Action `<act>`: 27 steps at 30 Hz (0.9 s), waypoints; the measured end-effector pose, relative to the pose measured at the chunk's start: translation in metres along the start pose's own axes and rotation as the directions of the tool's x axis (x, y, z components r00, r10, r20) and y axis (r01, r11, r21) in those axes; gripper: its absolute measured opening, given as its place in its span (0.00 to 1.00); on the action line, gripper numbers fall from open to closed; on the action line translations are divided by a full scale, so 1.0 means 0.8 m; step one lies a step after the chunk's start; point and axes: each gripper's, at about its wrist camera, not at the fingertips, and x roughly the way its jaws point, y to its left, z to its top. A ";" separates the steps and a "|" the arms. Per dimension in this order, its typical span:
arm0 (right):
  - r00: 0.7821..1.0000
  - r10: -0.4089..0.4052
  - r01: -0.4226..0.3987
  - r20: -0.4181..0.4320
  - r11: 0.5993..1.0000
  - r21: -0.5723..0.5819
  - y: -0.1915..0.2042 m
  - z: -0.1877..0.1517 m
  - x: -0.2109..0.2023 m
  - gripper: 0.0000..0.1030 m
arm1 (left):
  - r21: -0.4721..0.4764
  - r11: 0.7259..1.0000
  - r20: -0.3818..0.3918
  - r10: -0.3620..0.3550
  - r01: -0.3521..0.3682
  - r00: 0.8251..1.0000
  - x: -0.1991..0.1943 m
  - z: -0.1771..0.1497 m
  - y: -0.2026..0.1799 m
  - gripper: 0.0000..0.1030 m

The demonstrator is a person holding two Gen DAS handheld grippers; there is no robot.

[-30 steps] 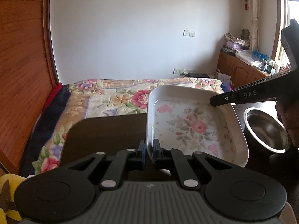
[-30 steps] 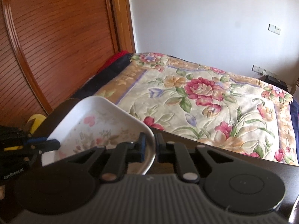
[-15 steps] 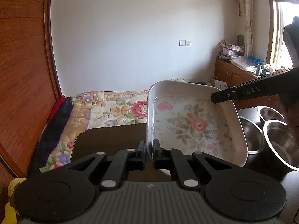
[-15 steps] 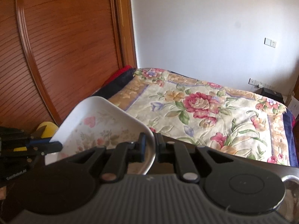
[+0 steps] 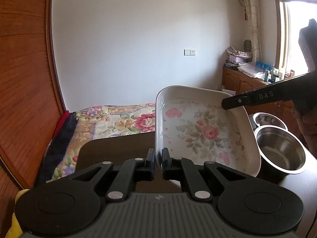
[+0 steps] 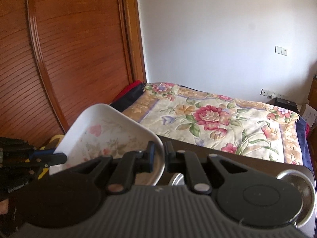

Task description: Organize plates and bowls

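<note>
Left gripper (image 5: 158, 159): jaws closed on near-left rim of floral plate (image 5: 206, 130). Right gripper (image 6: 160, 154): jaws pinched on opposite rim of same plate (image 6: 103, 136). Plate was held tilted between both tongs, raised above dark table (image 5: 111, 146). Two steel bowls (image 5: 281, 150) stood on table just right of plate. Beyond table: bed with floral quilt (image 6: 214, 119); wooden slatted door (image 6: 79, 49).

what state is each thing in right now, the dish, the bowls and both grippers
floral dish: lifted off the table, tilted, held at two rims
left gripper: jaws shut on the dish's near rim
right gripper: jaws shut on the dish's opposite rim
near steel bowl: upright on the table, empty
far steel bowl: upright behind it, partly hidden
</note>
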 end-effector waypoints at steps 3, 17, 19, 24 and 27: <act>1.000 0.003 -0.003 0.009 1.000 0.005 -0.001 -0.009 -0.012 0.13 | 0.006 1.000 0.002 -0.002 0.002 1.000 -0.017 -0.008 -0.008 0.14; 0.999 0.045 -0.046 0.025 0.999 0.016 0.019 -0.056 -0.058 0.13 | -0.006 1.000 -0.023 0.010 -0.010 1.000 -0.067 -0.065 -0.035 0.14; 0.998 0.052 -0.052 0.022 0.999 0.016 0.023 -0.065 -0.060 0.13 | -0.020 1.000 -0.031 0.009 -0.009 0.999 -0.068 -0.074 -0.034 0.14; 0.998 0.068 -0.068 0.004 0.997 0.022 0.030 -0.086 -0.059 0.13 | -0.053 0.999 -0.043 0.000 -0.002 0.999 -0.075 -0.093 -0.031 0.13; 0.996 0.084 -0.084 -0.010 0.996 0.021 0.033 -0.099 -0.060 0.13 | -0.060 0.998 -0.053 -0.003 0.000 0.999 -0.080 -0.106 -0.035 0.13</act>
